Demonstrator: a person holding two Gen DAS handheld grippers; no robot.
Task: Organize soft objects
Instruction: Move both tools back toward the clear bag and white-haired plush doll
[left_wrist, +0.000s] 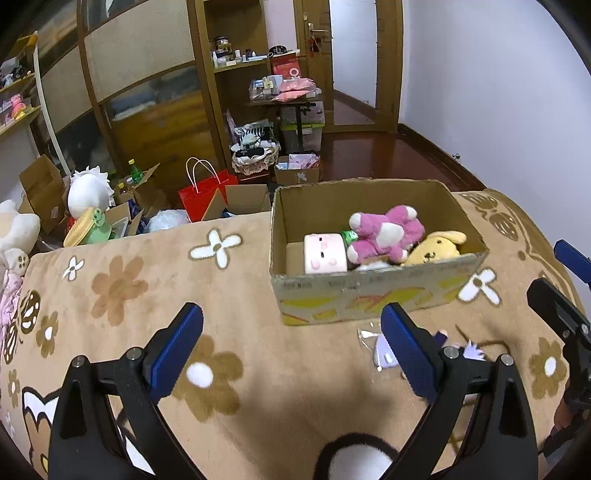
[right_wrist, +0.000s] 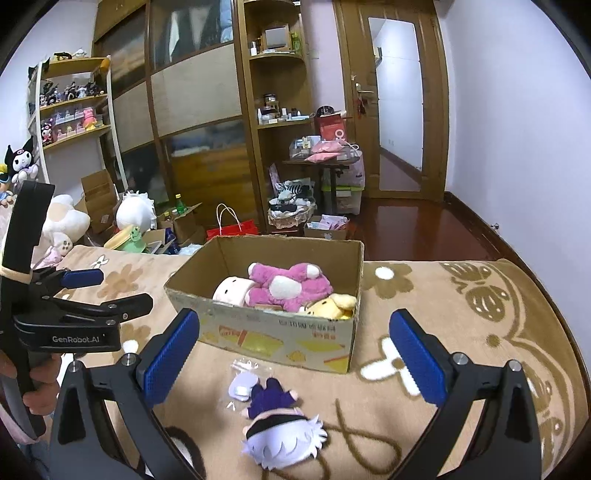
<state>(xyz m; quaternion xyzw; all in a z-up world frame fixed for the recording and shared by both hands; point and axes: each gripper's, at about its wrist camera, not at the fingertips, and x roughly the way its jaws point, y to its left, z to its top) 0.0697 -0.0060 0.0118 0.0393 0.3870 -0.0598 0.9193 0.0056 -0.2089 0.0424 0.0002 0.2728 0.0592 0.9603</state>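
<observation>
Purple doll (right_wrist: 280, 424) whole in right view, left tongs (left_wrist: 291, 350) half-hiding it

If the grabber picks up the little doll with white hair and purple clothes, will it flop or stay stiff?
The little doll looks like stuffed fabric lying flat on the blanket, so it would probably flop and squish. It seems small beside the plush toys in the cardboard box, so likely light. It shouldn't roll. The clear wrapper beside it might be slippery.

Both your wrist views look forward and down over the blanket toward the wardrobe. The cardboard box (left_wrist: 373, 295) (right_wrist: 273, 332) sits mid-frame in both; your left view sits closer to it, your right slightly higher.
</observation>
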